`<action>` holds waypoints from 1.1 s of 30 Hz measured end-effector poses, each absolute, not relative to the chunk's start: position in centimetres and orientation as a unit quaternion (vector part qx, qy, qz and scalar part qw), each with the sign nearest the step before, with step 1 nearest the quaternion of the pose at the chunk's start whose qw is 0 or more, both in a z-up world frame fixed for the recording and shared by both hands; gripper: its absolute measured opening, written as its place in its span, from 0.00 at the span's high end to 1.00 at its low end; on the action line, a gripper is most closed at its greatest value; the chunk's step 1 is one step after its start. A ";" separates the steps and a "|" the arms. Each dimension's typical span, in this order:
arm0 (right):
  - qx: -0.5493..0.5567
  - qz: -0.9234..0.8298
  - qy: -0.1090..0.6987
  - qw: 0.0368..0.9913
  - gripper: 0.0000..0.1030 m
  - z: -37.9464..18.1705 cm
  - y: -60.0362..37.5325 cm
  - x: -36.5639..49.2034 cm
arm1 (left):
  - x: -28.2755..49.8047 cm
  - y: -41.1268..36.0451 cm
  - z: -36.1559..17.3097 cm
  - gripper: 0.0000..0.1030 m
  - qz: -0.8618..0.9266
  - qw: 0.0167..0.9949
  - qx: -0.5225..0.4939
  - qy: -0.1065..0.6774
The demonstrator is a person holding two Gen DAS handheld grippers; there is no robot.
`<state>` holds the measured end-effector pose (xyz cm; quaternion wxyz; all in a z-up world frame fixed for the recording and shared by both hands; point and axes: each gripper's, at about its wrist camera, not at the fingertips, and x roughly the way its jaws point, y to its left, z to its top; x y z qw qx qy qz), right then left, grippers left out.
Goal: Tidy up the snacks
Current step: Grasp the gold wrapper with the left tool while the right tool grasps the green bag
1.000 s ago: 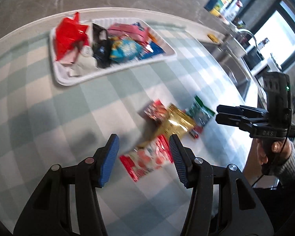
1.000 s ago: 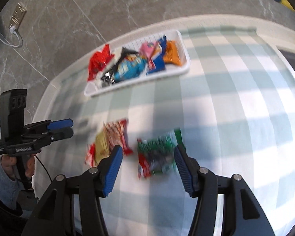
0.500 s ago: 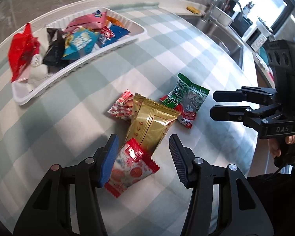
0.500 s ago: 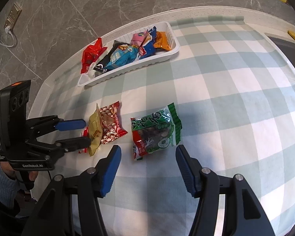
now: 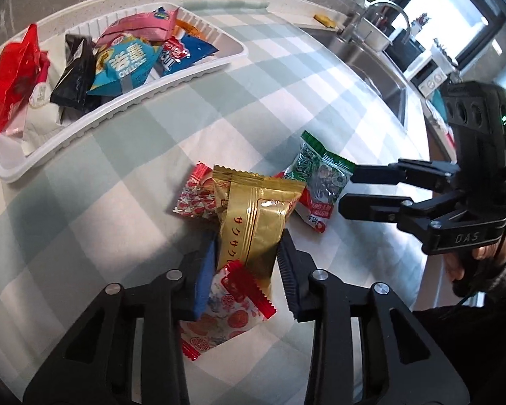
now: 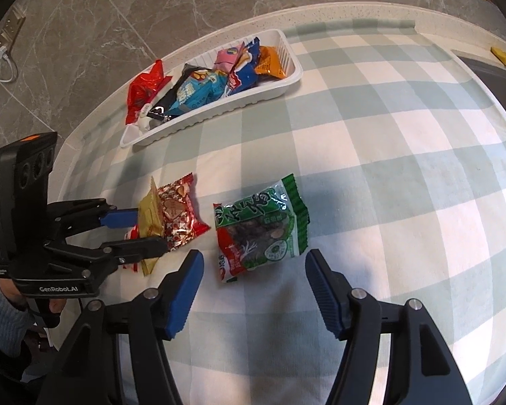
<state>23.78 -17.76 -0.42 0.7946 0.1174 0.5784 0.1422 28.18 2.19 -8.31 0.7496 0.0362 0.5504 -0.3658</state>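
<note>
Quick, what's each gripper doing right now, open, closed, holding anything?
Left gripper: closing on the gold snack packet.
Right gripper: open and opening wider, empty, above the green snack bag.

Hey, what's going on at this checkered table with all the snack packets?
A person is sorting snacks with two tools. The left hand-held gripper is closing around a gold foil snack packet, beside a red-and-white candy packet. The right hand-held gripper is opening above a green-and-red snack bag, not touching it. A white plastic tray already holds several packets.

Tray (image 6: pixel 291 77) behind the loose packets (image 6: pixel 178 216); nut bag (image 6: pixel 263 229) right of them.
</note>
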 end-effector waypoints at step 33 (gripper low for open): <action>0.010 0.094 0.593 0.799 0.67 -2.3 -13.0 27.9 | 28.3 5.9 -8.1 0.74 -0.323 0.771 -0.052 0.547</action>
